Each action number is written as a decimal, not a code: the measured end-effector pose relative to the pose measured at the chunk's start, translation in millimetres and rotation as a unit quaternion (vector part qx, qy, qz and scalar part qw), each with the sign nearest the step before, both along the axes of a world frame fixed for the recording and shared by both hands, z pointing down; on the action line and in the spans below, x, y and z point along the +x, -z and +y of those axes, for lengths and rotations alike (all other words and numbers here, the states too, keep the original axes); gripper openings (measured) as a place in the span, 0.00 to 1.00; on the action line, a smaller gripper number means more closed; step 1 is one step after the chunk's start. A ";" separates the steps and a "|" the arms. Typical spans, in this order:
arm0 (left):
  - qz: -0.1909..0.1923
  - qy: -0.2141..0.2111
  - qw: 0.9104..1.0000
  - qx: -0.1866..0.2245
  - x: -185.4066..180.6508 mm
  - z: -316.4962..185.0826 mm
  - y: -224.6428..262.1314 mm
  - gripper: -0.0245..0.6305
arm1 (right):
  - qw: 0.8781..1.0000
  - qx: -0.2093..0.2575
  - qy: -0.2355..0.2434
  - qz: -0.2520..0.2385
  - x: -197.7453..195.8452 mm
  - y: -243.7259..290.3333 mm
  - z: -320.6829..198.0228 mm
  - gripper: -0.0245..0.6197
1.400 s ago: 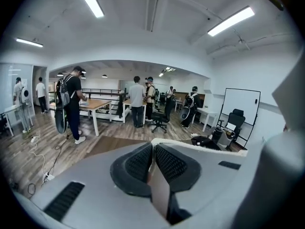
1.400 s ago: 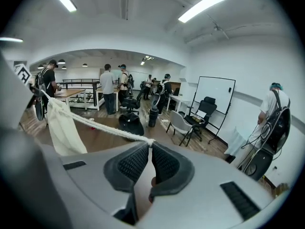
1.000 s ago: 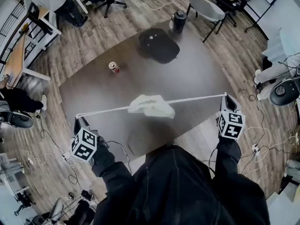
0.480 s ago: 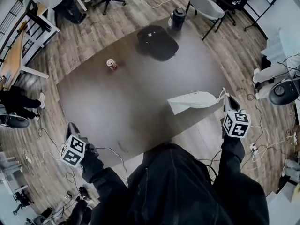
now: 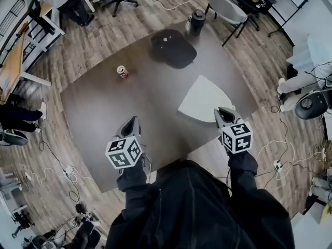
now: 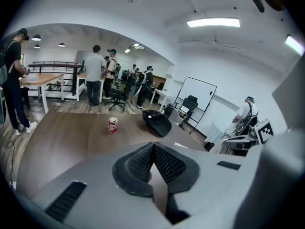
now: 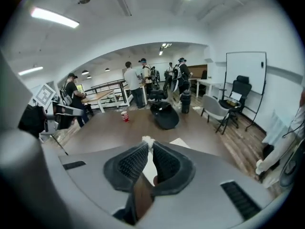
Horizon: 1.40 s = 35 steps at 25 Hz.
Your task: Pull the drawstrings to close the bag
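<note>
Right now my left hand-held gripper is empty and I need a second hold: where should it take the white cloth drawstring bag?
On the white cloth drawstring bag, probably the near left corner, from the left and low: it lies flat on the dark brown table, and the right hand-held gripper pinches its right end.

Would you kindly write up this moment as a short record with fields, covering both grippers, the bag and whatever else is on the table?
Left gripper: jaws shut, nothing between them.
Right gripper: shut on the white drawstring at its tips.
Bag: white, lying on the dark table just ahead of the right gripper.
Other items: red can, black backpack and dark flask toward the far side.
Task state: one drawstring held; whether the bag's mouth is closed cannot be told.
</note>
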<state>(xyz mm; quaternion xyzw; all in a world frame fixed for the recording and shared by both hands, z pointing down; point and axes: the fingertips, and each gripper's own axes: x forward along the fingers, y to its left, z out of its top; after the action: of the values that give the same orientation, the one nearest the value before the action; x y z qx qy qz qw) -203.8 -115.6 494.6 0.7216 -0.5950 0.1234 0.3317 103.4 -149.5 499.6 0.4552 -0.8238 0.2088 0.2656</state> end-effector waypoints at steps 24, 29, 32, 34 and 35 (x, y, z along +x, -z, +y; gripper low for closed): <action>0.011 -0.102 0.994 -0.041 68.5 0.2 -57.2 0.08 | 0.989 -0.121 0.082 0.023 -74.4 -104.4 39.1 0.24; 0.009 -0.116 0.992 -0.042 80.1 1.7 -65.2 0.08 | 0.988 -0.133 0.074 0.025 -60.0 -114.2 44.5 0.35; 0.010 -0.122 0.992 -0.028 88.4 -0.3 -56.3 0.08 | 0.993 -0.100 0.064 -0.002 -63.9 -86.9 41.5 0.35; 0.011 -0.127 0.992 -0.012 97.7 -2.8 -43.6 0.08 | 0.996 -0.060 0.059 -0.023 -70.7 -56.4 36.4 0.33; 0.012 -0.128 0.992 -0.001 103.2 -4.4 -34.7 0.08 | 0.997 -0.037 0.056 -0.033 -73.9 -39.4 33.3 0.30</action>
<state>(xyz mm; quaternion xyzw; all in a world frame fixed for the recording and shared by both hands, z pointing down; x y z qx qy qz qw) -100.6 -120.0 529.3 0.7932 -0.4934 0.1566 0.3208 29.4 -116.2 539.0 0.3914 -0.8478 0.2390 0.2662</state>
